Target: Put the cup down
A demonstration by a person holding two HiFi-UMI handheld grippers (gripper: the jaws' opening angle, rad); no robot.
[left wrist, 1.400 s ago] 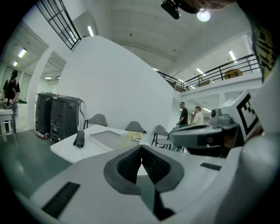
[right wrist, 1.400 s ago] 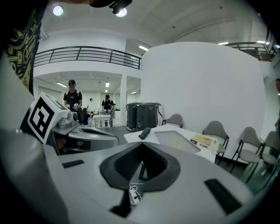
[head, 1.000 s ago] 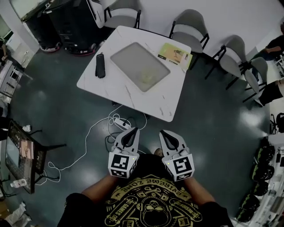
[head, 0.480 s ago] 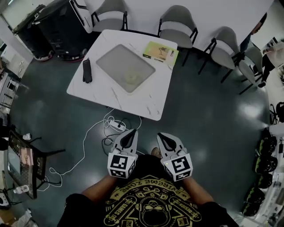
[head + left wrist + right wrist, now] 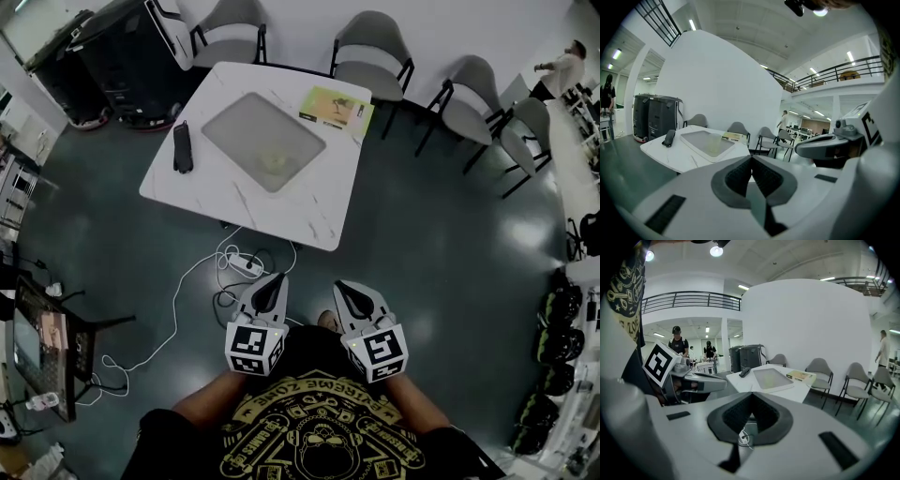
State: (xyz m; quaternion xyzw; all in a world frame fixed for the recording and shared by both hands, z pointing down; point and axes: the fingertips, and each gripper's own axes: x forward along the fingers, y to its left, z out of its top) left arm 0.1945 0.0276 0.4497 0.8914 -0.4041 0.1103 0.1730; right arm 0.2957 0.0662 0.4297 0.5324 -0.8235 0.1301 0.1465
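Observation:
A clear, pale cup [image 5: 273,161] stands on a grey tray [image 5: 239,124] on the white table [image 5: 309,214], well ahead of both grippers. In the left gripper view the cup [image 5: 714,143] shows small on the tray [image 5: 696,139]. My left gripper [image 5: 278,278] and right gripper [image 5: 339,285] are side by side close to my chest, over the floor, far short of the table. Both are shut with nothing between the pads, as the left gripper view [image 5: 751,161] and the right gripper view [image 5: 751,399] show.
A black handset [image 5: 182,147] and a yellow-green booklet [image 5: 336,106] lie on the table. Several grey chairs [image 5: 371,42] line the far wall. A power strip [image 5: 242,263] with a white cable lies on the floor before me. Black cabinets [image 5: 112,56] stand far left.
The table has slid left and slightly up in the head view as the camera shifted. Both grippers stay shut and in almost the same place. A person has come into view at far right.

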